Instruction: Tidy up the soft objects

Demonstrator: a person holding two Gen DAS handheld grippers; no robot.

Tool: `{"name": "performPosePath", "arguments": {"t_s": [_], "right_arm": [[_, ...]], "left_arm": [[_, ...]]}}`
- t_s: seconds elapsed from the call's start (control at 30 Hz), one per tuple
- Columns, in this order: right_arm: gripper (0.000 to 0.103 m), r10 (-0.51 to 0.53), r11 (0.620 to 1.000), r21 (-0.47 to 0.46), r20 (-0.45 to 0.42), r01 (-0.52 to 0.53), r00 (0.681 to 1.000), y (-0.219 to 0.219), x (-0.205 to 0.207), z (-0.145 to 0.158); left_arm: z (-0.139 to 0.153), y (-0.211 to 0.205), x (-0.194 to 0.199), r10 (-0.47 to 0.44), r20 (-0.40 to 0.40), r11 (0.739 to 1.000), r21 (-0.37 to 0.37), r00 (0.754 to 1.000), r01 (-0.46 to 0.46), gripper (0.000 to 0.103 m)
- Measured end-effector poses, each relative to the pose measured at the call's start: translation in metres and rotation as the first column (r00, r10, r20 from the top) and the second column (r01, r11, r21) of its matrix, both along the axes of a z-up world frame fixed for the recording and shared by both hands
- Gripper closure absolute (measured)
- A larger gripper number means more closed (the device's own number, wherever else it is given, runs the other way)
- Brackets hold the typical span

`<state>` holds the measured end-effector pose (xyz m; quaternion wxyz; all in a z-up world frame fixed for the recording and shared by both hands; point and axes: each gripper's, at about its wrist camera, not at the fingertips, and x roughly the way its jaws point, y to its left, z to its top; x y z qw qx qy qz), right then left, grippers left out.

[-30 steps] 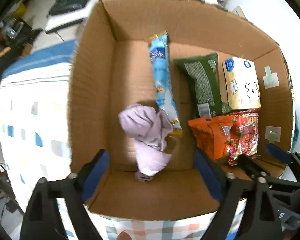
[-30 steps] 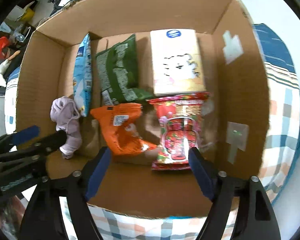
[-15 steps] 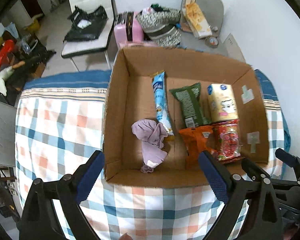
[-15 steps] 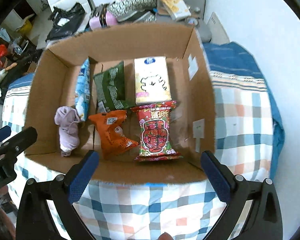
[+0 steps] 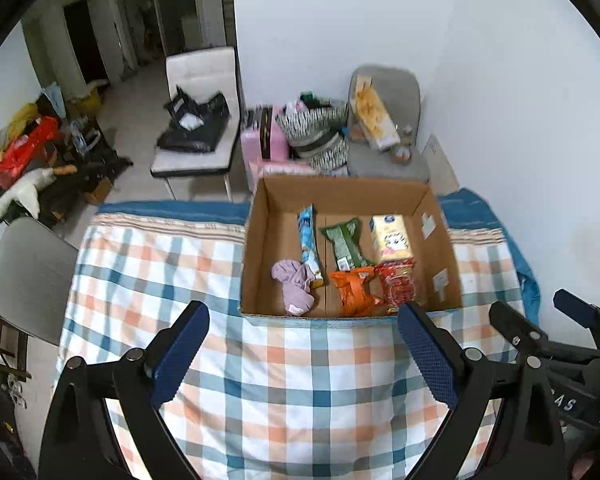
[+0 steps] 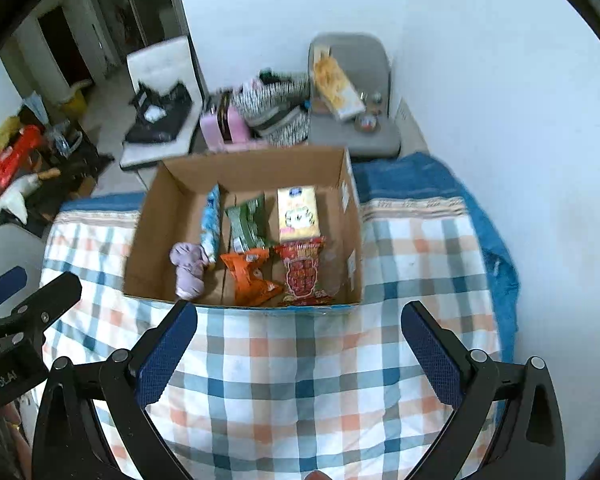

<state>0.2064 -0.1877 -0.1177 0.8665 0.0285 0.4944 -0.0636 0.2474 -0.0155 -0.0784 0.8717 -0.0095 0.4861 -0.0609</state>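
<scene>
A cardboard box sits on a checked cloth. Inside lie a lilac cloth, a light blue packet, a green packet, a yellow tissue pack, an orange packet and a red packet. My left gripper is open and empty, held back above the cloth in front of the box. My right gripper is open and empty, likewise back from the box.
The checked cloth covers the surface around the box. Behind the box stand a white chair with a black bag, a grey chair with items, and a pink case. A white wall is at the right.
Both grippers have pulled up and back from over the box, so the box looks smaller and the room behind shows. The items in the box have not moved.
</scene>
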Motion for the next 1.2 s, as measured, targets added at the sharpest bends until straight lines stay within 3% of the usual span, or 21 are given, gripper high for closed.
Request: {"name": "performPosePath", "arguments": {"t_s": [0.3,0.6,1.2], "right_arm": [[0.000,0.001,1.000,-0.004,0.140,-0.001,0.990,0.001,-0.067,0.078],[0.000,0.020,1.000,0.019,0.193,-0.024,0.981,0.003,-0.112,0.116],[0.000,0.031,0.999,-0.002,0.208,-0.032,0.978,0.006,-0.122,0.122]], "left_arm": [[0.065,0.012,-0.060,0.006,0.115,1.000,0.003,0.993,-0.007,0.007],[0.095,0.018,-0.093,0.019,0.169,1.000,0.000,0.985,-0.019,0.007],[0.092,0.016,-0.105,0.024,0.146,1.000,0.011,0.989,-0.026,0.007]]}}
